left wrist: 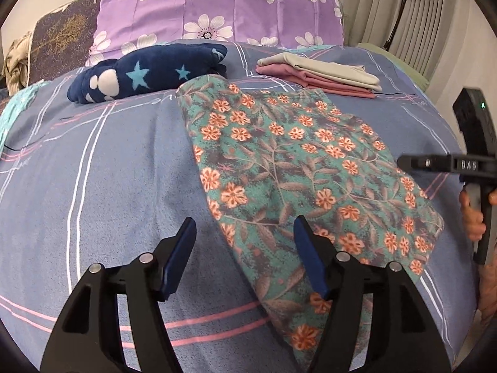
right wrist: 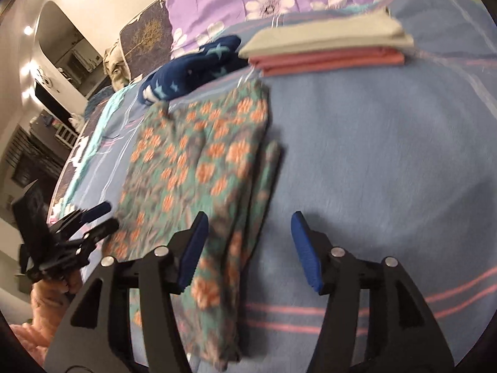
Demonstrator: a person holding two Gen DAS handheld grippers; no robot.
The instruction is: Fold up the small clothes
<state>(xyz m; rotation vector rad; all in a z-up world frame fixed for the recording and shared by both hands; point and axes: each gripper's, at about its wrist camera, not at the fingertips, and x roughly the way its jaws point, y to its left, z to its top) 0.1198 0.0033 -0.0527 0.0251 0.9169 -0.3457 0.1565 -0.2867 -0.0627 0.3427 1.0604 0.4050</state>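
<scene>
A floral garment [left wrist: 298, 168], teal w/ orange blossoms, lies spread on the blue striped bedsheet [left wrist: 102, 168], folded lengthwise, its layered edge visible in the right wrist view. Left gripper [left wrist: 245, 258] hovers over the garment's near left edge, blue pads wide apart, holding nothing. Right gripper [right wrist: 247, 248] hangs at the garment's near right side, likewise spread wide & empty; one pad over the cloth, the other over bare sheet. Beyond the garment: a navy star-print fleece bundle [left wrist: 146, 74] to the far left, a folded beige-on-pink stack [left wrist: 320, 74] to the far right. Behind both, a purple flowered pillow [left wrist: 223, 3].
</scene>
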